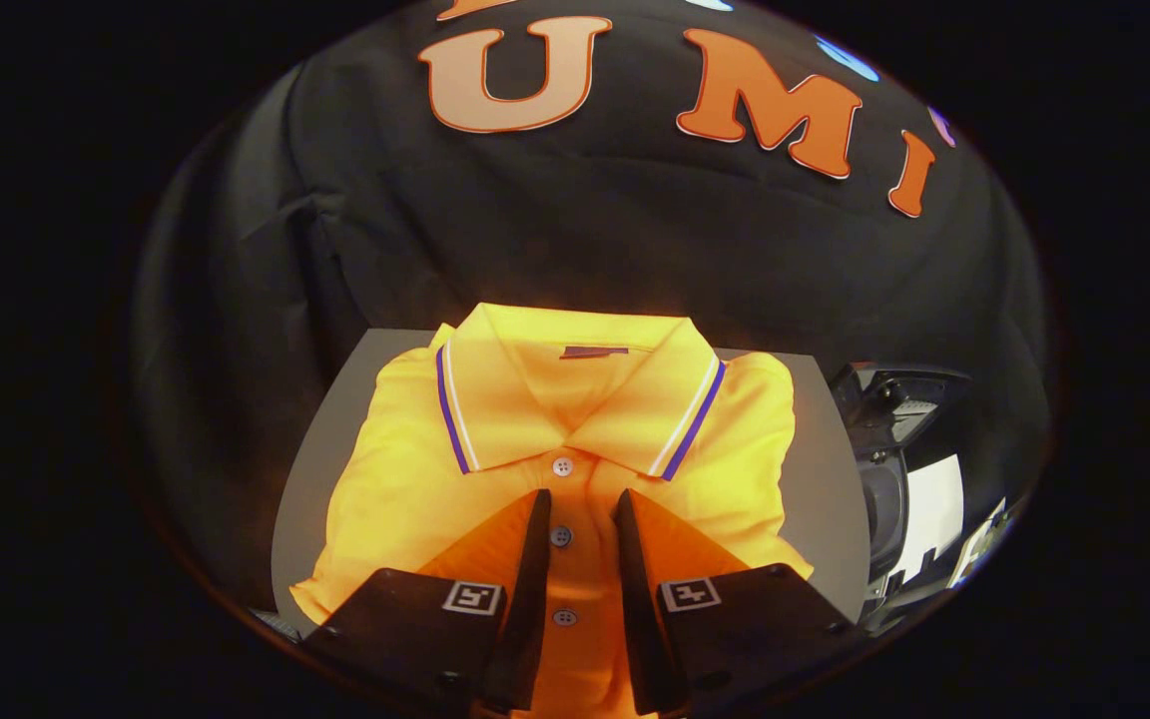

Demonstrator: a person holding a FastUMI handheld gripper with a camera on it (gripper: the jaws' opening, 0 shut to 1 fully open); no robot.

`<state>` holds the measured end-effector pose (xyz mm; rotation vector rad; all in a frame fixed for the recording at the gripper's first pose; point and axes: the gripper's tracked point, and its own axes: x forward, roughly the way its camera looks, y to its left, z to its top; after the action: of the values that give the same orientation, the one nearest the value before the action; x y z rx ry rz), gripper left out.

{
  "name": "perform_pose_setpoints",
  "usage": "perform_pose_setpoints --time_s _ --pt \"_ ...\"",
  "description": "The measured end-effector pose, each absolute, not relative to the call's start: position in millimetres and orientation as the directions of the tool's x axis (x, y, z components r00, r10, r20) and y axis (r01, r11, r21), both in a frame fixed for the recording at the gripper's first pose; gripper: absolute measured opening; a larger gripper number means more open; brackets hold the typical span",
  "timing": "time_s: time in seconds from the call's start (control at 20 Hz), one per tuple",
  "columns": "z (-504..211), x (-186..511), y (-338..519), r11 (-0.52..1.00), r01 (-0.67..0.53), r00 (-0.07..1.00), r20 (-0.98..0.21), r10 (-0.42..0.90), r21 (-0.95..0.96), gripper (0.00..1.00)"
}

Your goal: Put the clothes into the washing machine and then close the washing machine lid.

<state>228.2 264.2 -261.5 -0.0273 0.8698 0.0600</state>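
A folded yellow shirt (575, 439) is laid on the grey counter (820, 469). The claw (583, 509) is held over its button placket, fingers slightly parted and nothing gripped. The washer (899, 479) is seen just beside the counter.

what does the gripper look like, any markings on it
The handheld two-finger gripper has two dark, blocky finger mounts, each carrying a small square black-and-white tracking marker on top. Its jaws are flat, tapering plates set narrowly apart. No cables show.
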Motion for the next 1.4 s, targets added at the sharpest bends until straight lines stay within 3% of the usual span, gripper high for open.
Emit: perform_pose_setpoints --time_s 0.1,0.15,0.35,0.4,0.9,1.4 --pt "-262 231 266 0.998 -0.059 0.649 -0.759 0.058 0.026 0.44" --pt "-261 232 266 0.998 -0.045 0.664 -0.746 0.056 0.035 0.24" --pt "-260 231 265 0.997 -0.052 0.669 -0.740 0.075 0.053 0.23" --pt "-259 230 266 0.997 -0.044 0.675 -0.734 0.075 0.062 0.12" --pt "-240 233 266 0.990 -0.059 0.748 -0.651 0.127 0.125 0.08" --pt "-167 223 242 0.985 -0.077 0.846 -0.513 0.145 0.151 0.08"
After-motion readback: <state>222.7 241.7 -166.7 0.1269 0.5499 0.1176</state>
